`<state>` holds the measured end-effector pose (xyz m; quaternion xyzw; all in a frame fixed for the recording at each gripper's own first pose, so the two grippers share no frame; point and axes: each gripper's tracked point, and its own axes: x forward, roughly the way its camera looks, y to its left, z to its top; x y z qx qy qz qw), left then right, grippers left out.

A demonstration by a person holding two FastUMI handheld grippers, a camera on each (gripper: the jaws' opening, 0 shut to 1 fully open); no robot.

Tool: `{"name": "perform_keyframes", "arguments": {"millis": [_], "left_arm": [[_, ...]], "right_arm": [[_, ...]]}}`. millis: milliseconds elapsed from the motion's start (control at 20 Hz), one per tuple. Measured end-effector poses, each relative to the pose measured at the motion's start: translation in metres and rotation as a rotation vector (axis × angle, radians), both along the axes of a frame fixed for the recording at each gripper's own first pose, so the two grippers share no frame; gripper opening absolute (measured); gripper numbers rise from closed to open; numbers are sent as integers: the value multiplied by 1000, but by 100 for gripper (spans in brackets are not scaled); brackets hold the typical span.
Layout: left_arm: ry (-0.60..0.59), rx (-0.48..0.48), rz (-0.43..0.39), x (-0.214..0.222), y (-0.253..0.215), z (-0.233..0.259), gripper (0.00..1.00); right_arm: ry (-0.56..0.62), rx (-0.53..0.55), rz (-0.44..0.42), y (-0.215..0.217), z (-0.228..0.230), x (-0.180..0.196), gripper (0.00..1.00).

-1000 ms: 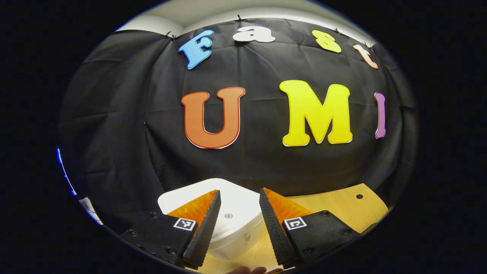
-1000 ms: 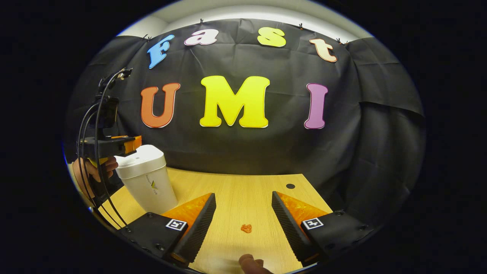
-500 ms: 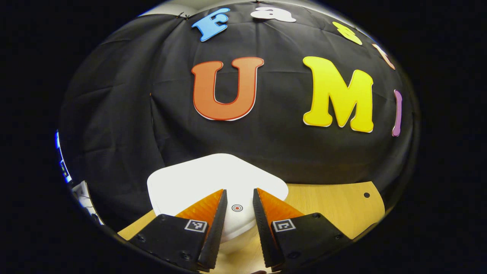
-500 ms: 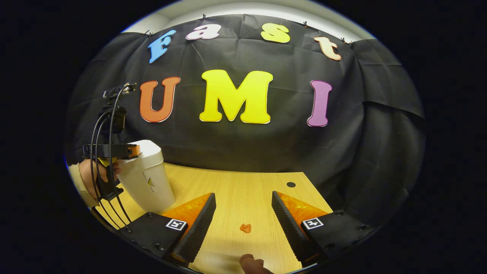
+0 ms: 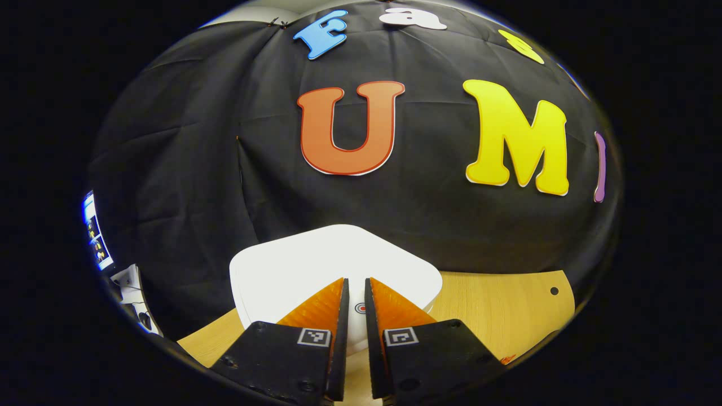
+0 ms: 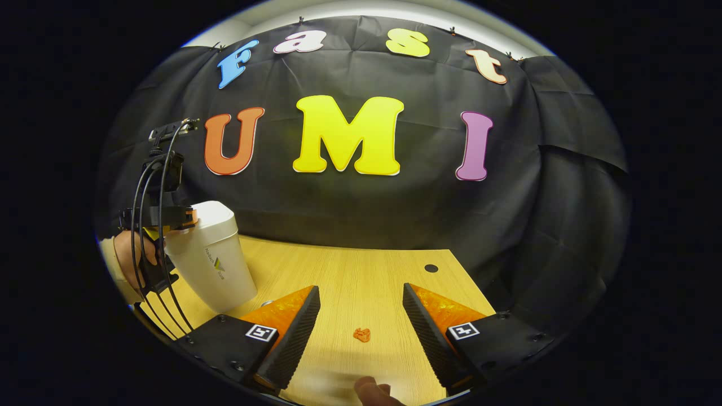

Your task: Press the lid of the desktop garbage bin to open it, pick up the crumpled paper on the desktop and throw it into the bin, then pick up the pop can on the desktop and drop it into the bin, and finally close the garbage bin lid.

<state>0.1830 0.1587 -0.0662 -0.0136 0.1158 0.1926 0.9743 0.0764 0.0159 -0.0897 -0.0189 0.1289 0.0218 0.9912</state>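
The white desktop bin (image 6: 211, 265) stands at the left of the wooden desk (image 6: 361, 282) with its lid (image 5: 316, 265) down. My left gripper (image 5: 355, 290) is shut, with only a thin gap between its fingers. Its tips sit over the front of the lid, right at a small red ring mark (image 5: 360, 308); whether they touch the lid I cannot tell. In the right gripper view that left gripper (image 6: 186, 216) rests at the bin's top edge, held by a hand (image 6: 127, 256). A small orange crumpled paper (image 6: 361, 335) lies on the desk between the fingers of my open right gripper (image 6: 361, 299), which holds nothing.
Black cloth walls the desk at the back and right. A round hole (image 6: 431, 268) marks the desk near its far right corner. A fingertip (image 6: 369, 389) shows at the bottom of the right gripper view. Black cables (image 6: 149, 186) hang from the left gripper.
My left gripper's fingers have come together from wide open to nearly touching and moved in over the lid. The right gripper has barely moved.
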Motion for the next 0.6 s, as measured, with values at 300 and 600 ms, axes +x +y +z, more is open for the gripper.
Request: {"name": "perform_keyframes", "arguments": {"millis": [300, 600], "left_arm": [[32, 16, 40, -1, 2, -5, 10], [38, 27, 48, -3, 2, -7, 4]], "right_arm": [[38, 8, 3, -7, -15, -1, 94], [55, 6, 14, -12, -21, -3, 94]]}}
